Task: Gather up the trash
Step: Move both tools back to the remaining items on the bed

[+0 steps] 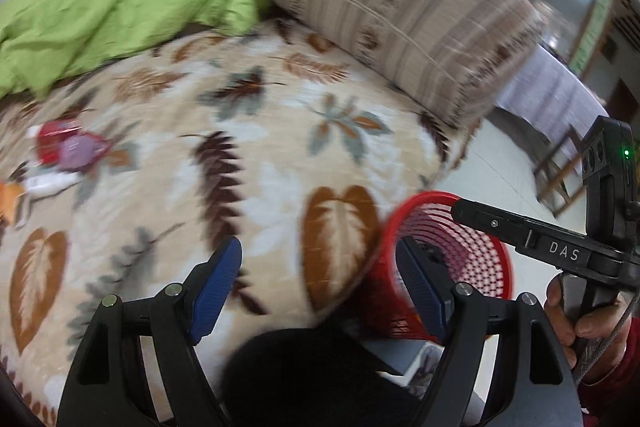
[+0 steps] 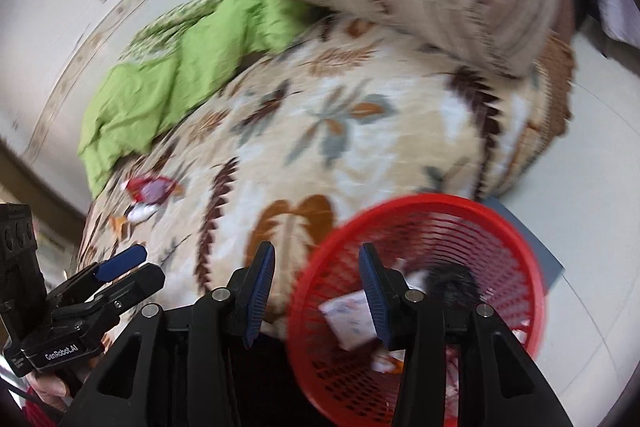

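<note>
A red mesh waste basket (image 2: 420, 227) stands on the floor at the bed's edge, with white wrappers (image 2: 348, 319) and other scraps inside; it also shows in the left wrist view (image 1: 472, 259). A pile of trash, red and purple wrappers (image 1: 72, 147) with white and orange scraps, lies on the leaf-patterned blanket (image 1: 256, 163) at the far left; it also shows in the right wrist view (image 2: 150, 191). My left gripper (image 1: 320, 279) is open and empty above the blanket's edge. My right gripper (image 2: 318, 291) is open and empty over the basket's rim.
A green quilt (image 1: 120, 7) is bunched at the back of the bed. A large striped beige pillow (image 1: 392, 3) lies at the back right. A wooden chair (image 1: 560, 171) and a table with a white cloth (image 1: 548, 87) stand on the pale floor to the right.
</note>
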Available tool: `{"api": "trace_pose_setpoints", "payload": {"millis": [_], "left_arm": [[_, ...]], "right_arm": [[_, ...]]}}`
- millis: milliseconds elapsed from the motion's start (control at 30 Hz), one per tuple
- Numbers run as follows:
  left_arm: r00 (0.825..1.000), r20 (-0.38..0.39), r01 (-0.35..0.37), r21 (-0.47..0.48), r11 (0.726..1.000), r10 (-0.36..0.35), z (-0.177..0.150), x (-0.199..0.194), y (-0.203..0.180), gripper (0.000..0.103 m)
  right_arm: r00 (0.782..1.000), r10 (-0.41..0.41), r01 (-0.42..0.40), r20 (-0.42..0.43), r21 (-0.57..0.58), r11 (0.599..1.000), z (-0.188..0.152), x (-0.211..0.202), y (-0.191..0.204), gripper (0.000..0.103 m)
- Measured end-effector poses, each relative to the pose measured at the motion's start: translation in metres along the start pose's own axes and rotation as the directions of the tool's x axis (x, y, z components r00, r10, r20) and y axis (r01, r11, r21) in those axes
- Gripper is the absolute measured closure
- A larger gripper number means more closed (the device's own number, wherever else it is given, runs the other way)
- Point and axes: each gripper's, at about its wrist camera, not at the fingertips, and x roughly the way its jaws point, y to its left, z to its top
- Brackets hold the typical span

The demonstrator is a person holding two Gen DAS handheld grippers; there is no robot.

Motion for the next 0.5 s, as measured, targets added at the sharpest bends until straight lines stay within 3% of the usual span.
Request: {"api": "trace_pose_setpoints", "payload": {"millis": [300,500], "left_arm": [[0.990,0.031,-0.128,-0.183,0.975,0.136,-0.019,-0.038,0.088,0.025],[0.970,0.044,-0.215,-0.319,0.923,0.241,-0.035,-0.063,0.149,0.025]], "right_arm": [[0.995,0.076,-0.089,-0.070,-0.197,0.976,0.004,0.059,0.095,0.055],[0.984,0.124,-0.155,-0.127,-0.276,0.948,-0.006,0.105,0.158,0.055]]}}
